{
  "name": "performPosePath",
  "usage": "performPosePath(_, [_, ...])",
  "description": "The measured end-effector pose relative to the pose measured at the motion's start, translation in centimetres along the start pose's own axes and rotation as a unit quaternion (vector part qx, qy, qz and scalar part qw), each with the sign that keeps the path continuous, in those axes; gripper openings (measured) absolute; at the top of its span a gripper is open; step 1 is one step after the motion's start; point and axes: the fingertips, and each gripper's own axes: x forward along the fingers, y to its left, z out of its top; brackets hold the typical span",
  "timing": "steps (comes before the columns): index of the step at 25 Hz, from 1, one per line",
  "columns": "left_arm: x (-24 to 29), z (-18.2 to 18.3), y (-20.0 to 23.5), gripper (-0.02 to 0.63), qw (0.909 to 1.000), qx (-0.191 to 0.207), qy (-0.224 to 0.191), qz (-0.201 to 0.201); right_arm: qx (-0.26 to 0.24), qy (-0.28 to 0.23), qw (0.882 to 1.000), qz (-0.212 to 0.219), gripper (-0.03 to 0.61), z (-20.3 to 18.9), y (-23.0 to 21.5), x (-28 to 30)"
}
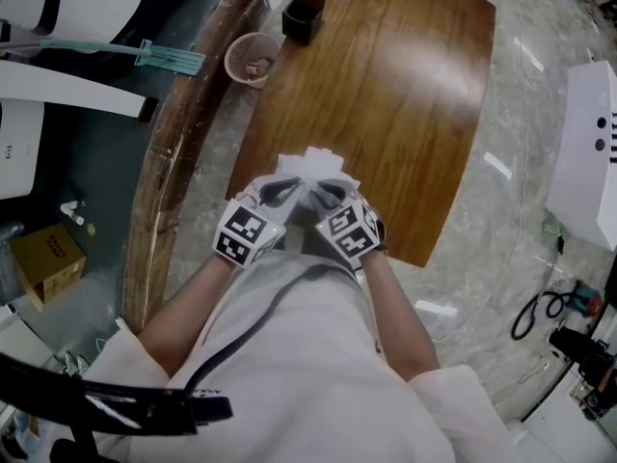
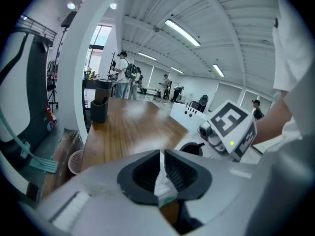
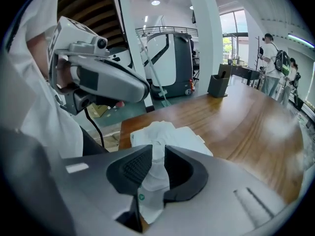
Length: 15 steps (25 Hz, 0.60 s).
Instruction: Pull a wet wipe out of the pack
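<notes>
At the near edge of the wooden table (image 1: 405, 95) lies a crumpled white wet wipe (image 1: 310, 165) with a flat white sheet (image 3: 192, 137) beside it. Both grippers meet over it, tips almost touching. My left gripper (image 1: 287, 193) is shut on a thin white edge with a green mark (image 2: 161, 181); whether it is wipe or pack film I cannot tell. My right gripper (image 1: 328, 193) is shut on a thicker white bunch (image 3: 156, 166) that rises from the wipe on the table. Its lower part is glossy and bears a small green logo (image 3: 141, 197), like the pack.
A black pen holder (image 1: 302, 14) stands at the table's far left corner. A pink mesh basket (image 1: 251, 58) sits on the floor beside it, by a wooden beam (image 1: 169, 152). A white machine (image 1: 588, 152) stands at the right, a cardboard box (image 1: 46, 258) at the left.
</notes>
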Motion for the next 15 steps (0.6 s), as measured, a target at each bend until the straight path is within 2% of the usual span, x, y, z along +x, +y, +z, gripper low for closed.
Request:
performPosePath(5, [1.7,-2.7,-0.1,0.146,0.9985,0.024,0.048,0.013,-0.002,0.007,1.0,0.001,0.086,0.1,-0.3,0.0])
performPosePath(7, [2.6,-3.4,-0.1,0.164,0.9974,0.031,0.062,0.018,0.0,0.009,1.0,0.0,0.086,-0.1,-0.4,-0.2])
performPosePath(10, [3.8,-4.8,0.1,0.163,0.9962,0.028,0.078,0.027,0.003,0.011,1.0,0.002,0.086,-0.6,-0.5,-0.4])
performPosePath(13, [4.3,-5.6,0.8,0.128,0.9951,0.019,0.087,0.043,0.003,0.007,1.0,0.002,0.086,-0.7,-0.6,-0.4])
performPosePath(15, [4.2,-5.6,1.3,0.061,0.9948,0.014,0.085,0.054,0.003,0.007,1.0,0.001,0.086,-0.6,-0.6,-0.5])
